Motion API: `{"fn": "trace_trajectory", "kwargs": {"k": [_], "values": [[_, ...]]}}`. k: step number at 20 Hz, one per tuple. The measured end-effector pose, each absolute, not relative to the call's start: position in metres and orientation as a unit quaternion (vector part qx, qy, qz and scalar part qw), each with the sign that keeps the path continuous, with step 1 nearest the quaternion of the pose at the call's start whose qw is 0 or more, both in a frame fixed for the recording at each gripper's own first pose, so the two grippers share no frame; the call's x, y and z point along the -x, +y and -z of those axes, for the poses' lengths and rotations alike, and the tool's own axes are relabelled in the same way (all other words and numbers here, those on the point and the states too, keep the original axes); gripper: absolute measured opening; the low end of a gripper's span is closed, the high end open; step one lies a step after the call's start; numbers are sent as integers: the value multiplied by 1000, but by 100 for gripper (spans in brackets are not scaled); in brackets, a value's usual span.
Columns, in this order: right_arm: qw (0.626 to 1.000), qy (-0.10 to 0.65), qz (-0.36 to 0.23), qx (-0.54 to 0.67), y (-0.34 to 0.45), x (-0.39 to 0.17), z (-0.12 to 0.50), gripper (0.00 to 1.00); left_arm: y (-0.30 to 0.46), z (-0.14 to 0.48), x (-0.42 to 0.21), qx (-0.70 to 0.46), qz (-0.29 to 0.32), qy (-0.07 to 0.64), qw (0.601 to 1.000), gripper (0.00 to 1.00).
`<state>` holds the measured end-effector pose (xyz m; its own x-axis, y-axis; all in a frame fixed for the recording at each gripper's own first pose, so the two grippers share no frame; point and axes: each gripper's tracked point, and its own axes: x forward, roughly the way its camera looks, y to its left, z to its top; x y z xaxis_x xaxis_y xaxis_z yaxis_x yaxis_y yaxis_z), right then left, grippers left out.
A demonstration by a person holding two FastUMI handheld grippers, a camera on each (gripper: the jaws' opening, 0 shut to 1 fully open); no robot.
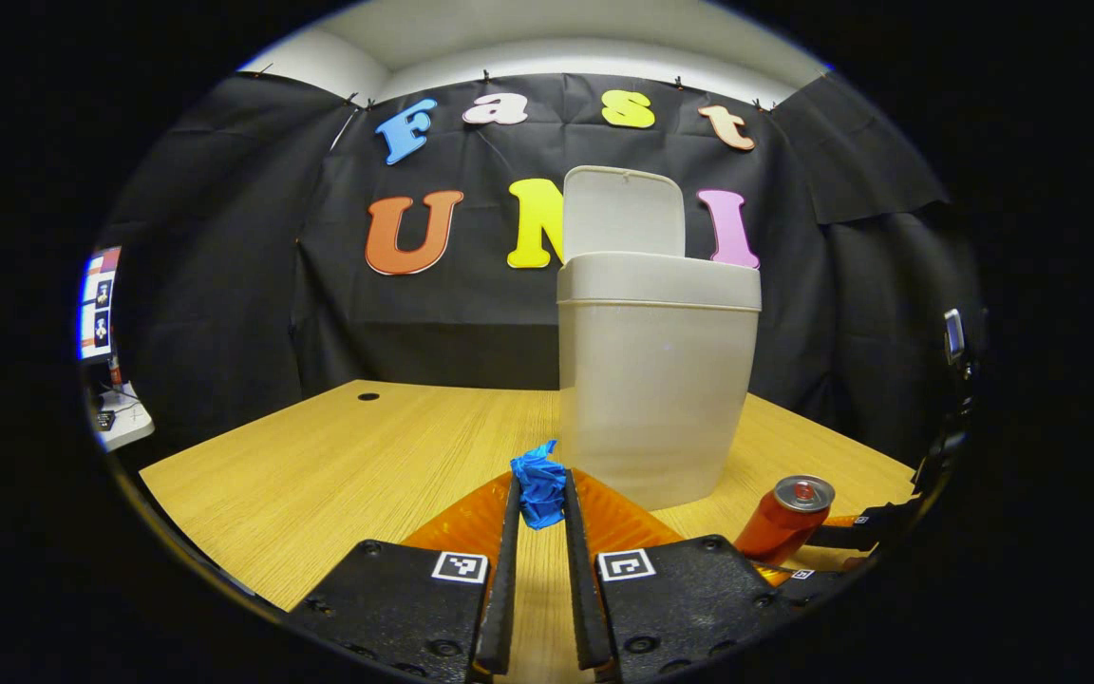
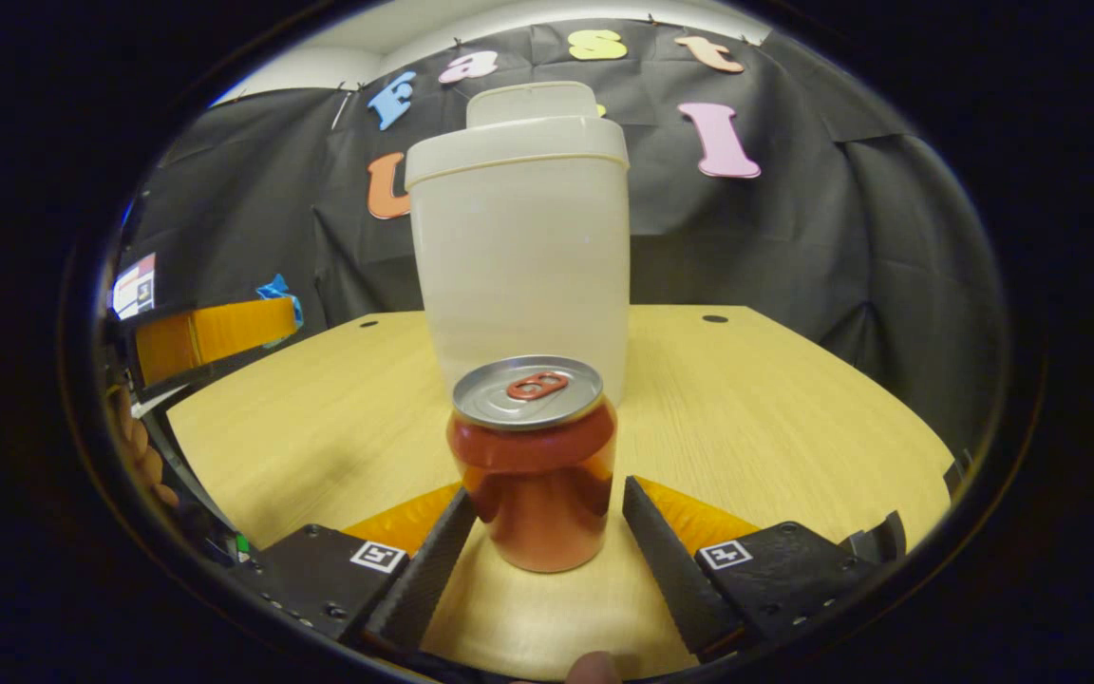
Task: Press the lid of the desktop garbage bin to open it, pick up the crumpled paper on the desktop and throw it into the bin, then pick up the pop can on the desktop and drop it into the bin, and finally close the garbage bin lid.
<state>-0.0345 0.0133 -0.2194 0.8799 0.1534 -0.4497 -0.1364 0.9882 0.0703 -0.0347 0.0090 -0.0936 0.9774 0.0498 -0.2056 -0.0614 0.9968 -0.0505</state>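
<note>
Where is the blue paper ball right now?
The crumpled blue paper sits pinched between the left gripper fingers, just left of the white plastic bin.

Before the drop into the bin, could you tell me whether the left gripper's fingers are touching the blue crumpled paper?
Touching: in the left gripper view, both fingers press against the crumpled paper, pinched between their tips.

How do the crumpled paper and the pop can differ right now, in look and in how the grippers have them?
The crumpled paper is a blue, wrinkled wad; the pop can is a smooth red cylinder with a silver top. The paper is pinched at the left gripper fingertips; the can stands upright on the table between the right gripper fingers, which look apart from it. Both sit in front of the bin, lid up.
</note>
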Motion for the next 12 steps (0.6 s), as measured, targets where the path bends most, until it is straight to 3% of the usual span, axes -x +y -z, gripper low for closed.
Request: {"fn": "trace_trajectory", "kwargs": {"k": [4,6,12], "values": [[967,241,-79,-20,16,34,221,94,9,76,28,32,-28,85,995,28],[968,237,-79,-20,15,34,218,84,9,64,22,24,-30,72,997,28],[972,217,-81,-40,4,36,192,82,6,19,-2,12,-23,31,999,28]]}}
